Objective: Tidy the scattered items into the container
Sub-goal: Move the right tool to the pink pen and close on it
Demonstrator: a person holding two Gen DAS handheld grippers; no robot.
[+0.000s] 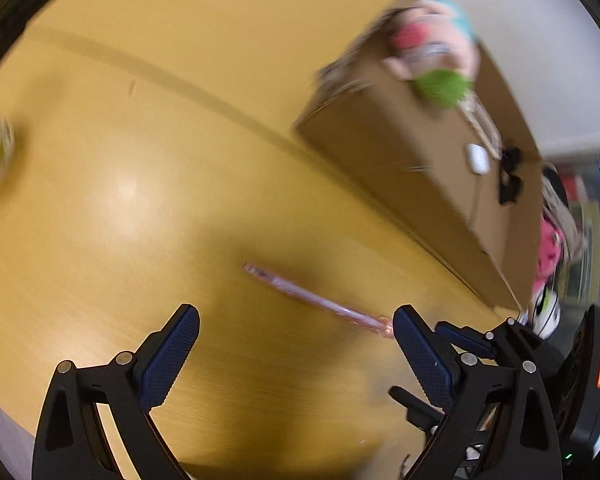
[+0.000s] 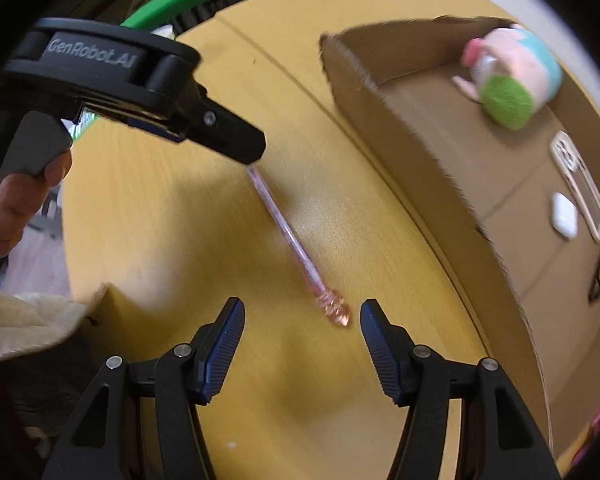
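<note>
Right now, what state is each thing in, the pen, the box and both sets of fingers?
pink pen: lying flat on the table, outside the box, not gripped
cardboard box: open-topped, holding a plush toy, a phone case and a white earbud case
left gripper: fingers open, empty
right gripper: fingers open, empty, pen's ornate end just ahead

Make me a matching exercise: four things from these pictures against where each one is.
Things:
1. pink pen
2. plush toy
3. white earbud case
4. right hand-held gripper

Places:
A. in the cardboard box's far corner
B. lying on the wooden table
C. open above the pen's ornate end
D. on the box floor beside a phone case

Pairs: 1-B, 2-A, 3-D, 4-C
</note>
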